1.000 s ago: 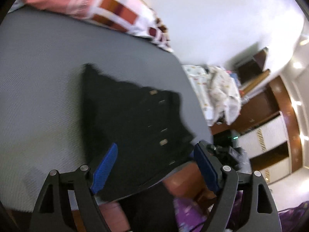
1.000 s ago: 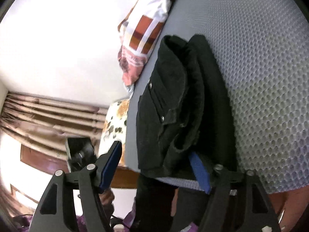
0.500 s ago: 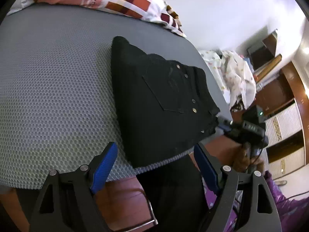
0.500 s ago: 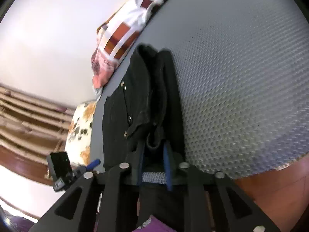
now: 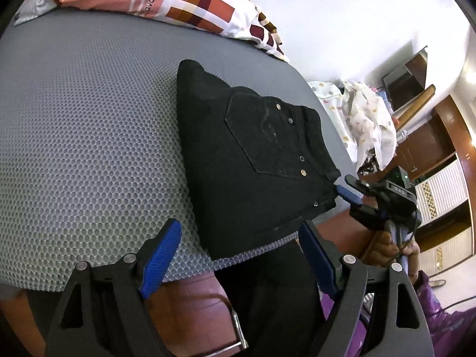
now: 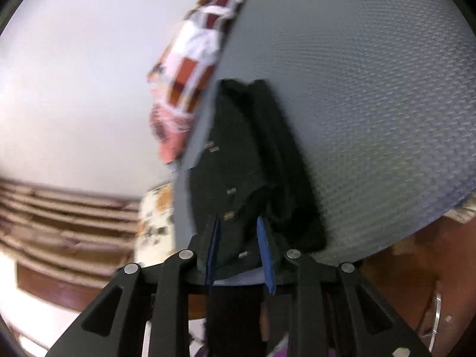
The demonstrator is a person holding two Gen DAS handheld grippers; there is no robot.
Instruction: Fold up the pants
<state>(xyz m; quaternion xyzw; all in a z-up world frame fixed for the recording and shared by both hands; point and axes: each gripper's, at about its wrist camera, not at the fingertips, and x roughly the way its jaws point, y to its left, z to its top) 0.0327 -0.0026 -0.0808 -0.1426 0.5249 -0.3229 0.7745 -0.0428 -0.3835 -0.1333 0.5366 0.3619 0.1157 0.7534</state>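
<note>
Black pants (image 5: 253, 160) lie folded on a grey mesh mat (image 5: 89, 134), back pocket up, waistband toward the right edge. A dark leg section (image 5: 267, 285) hangs below the mat's near edge. My left gripper (image 5: 238, 253) hovers open at that near edge, its blue pads on either side of the pants' near end without touching it. My right gripper (image 6: 239, 241) has its jaws narrow, with the waistband end of the pants (image 6: 247, 154) pinched between the pads. In the left wrist view the right gripper (image 5: 351, 193) sits at the pants' right corner, held by a hand (image 5: 386, 244).
A pink, white and brown checked cloth (image 5: 184, 3) lies along the mat's far edge. A white patterned cloth pile (image 5: 366, 119) and wooden cabinets (image 5: 431, 136) stand to the right. Below the near edge are a reddish floor and a metal frame (image 5: 235, 327).
The right gripper's jaws went from wide open to narrow around the pants' waistband end, and its view rolled. The left gripper drew back and down, then held still.
</note>
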